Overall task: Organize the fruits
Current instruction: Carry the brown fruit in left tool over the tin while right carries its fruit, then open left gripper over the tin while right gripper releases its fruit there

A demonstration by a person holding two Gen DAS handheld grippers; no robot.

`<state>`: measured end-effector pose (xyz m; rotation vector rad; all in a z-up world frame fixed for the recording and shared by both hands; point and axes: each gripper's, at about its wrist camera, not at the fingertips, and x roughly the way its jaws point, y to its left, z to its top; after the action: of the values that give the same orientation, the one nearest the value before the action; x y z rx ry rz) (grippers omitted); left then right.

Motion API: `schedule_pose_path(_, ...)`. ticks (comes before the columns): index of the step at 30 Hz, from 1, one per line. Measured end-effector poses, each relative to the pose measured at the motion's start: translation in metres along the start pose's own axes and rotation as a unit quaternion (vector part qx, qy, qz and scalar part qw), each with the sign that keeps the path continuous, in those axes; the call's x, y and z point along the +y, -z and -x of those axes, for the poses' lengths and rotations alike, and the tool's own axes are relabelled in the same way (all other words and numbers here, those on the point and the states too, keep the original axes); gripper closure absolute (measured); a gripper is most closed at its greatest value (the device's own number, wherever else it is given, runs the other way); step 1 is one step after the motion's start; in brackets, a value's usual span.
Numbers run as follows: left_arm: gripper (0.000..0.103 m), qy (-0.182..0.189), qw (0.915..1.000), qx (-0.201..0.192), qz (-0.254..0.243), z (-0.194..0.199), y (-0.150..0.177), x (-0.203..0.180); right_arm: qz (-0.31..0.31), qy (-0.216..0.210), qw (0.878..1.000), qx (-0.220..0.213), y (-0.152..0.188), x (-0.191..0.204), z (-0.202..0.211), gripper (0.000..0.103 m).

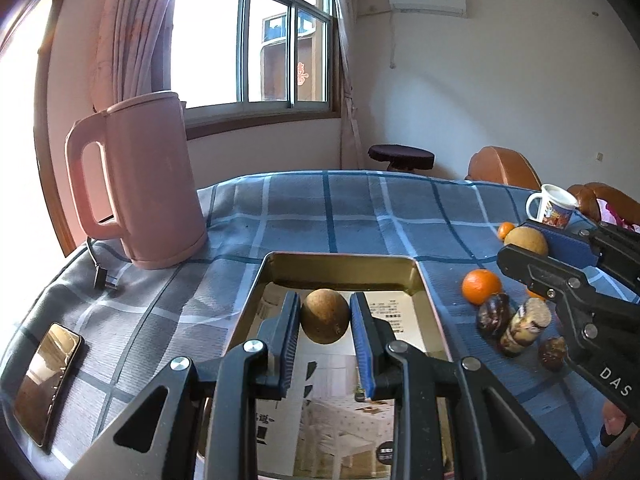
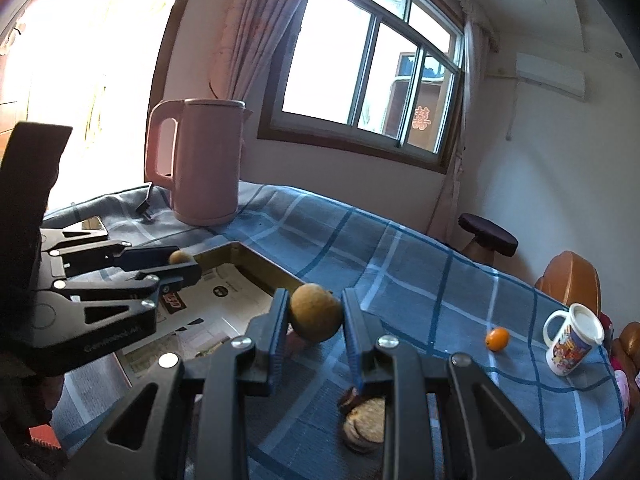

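Holding brown fruit [image 1: 324,316] in your left gripper [image 1: 325,322] directly over tray [image 1: 340,264]; right gripper [image 2: 316,320] clamps another fruit [image 2: 316,318], beside tray.

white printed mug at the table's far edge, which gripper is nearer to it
Right. The right gripper, holding a brown fruit, is beside the tray, on the white printed mug's side; the left gripper hangs over the gold metal tray, farther away.

Kettle: pink kettle [image 1: 140,184] stands upright at the far left of the table, handle turned left.
Plug: black plug [image 1: 103,278] lies on the cloth just near the kettle's base.
Phone: phone [image 1: 48,376] lies flat at the near left edge.
Mug: white printed mug [image 2: 573,340] stands at the far right.
Tablecloth: blue checked tablecloth [image 1: 340,216] covers the table.
Stool: dark round stool [image 1: 401,156] stands beyond the table, by the wall.
Window: window [image 1: 256,40] with pink curtains behind the kettle.
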<state>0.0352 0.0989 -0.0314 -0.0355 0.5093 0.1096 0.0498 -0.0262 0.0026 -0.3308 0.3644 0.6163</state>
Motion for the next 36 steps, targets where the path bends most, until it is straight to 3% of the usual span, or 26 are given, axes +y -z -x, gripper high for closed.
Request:
schedule_pose_path(16, 0.076, -0.010, 0.9996, 0.025, -0.004, -0.019, 0.002, 0.013, 0.015, -0.033, 0.999, 0.023, -0.003, 0.024, -0.031, 0.074)
schedule_pose_path(36, 0.076, -0.017, 0.9987, 0.047, -0.009, -0.032, 0.007, 0.019, 0.017, -0.071, 0.993, 0.092, 0.016, 0.044, -0.072, 0.074)
